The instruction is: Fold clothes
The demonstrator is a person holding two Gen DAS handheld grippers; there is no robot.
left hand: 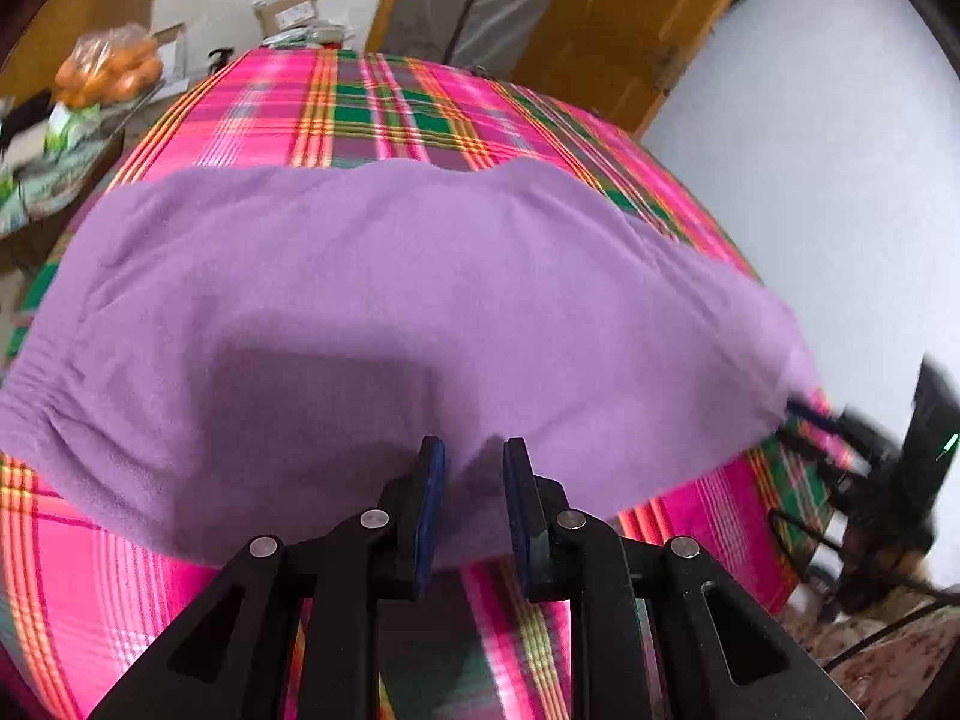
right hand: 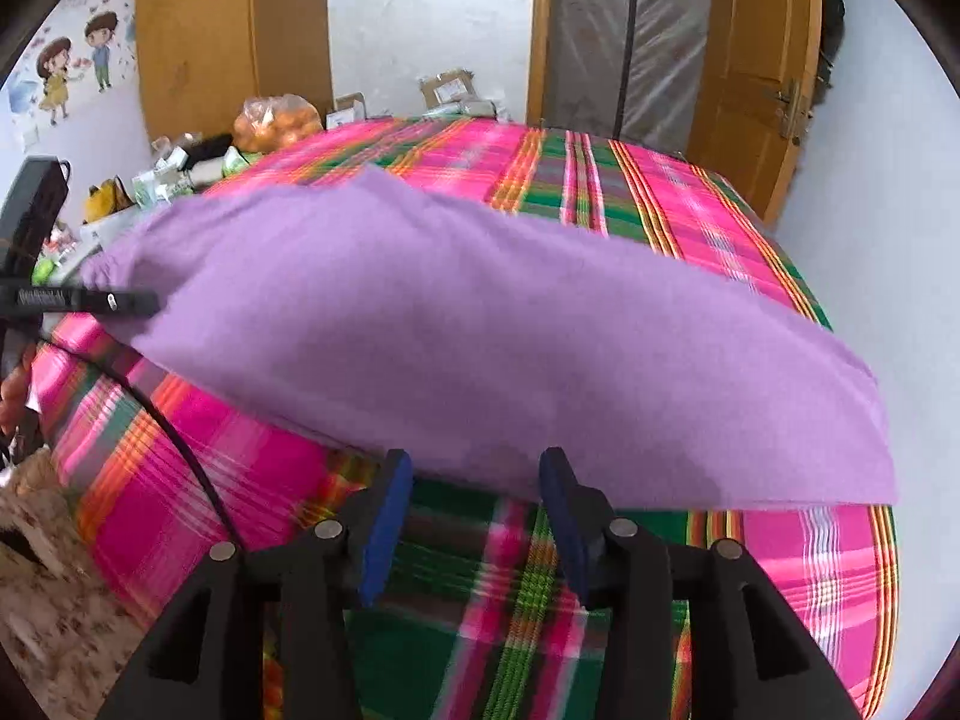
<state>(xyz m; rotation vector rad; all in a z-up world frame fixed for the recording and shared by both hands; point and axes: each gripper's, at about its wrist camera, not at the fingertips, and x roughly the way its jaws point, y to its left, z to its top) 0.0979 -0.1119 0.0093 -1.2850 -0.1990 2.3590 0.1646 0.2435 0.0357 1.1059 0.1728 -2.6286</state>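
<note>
- Lying across one plaid-covered bed [right hand: 690,204], one purple garment [left hand: 372,312] has its near edge lifted.
- Left gripper [left hand: 474,468]: jaws narrow, pinching that near edge.
- Right gripper [right hand: 477,483]: jaws spread, hem just beyond the fingertips, not clamped.
- One bag of oranges [right hand: 276,120] sits beyond the bed's far corner.

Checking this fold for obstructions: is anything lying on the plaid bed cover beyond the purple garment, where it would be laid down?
Nothing visible does. The purple garment hangs over the plaid bed cover, and the stretch of cover past it shows bare in both wrist views. The bag of oranges and cardboard boxes sit off the bed, beyond its far edge.
</note>
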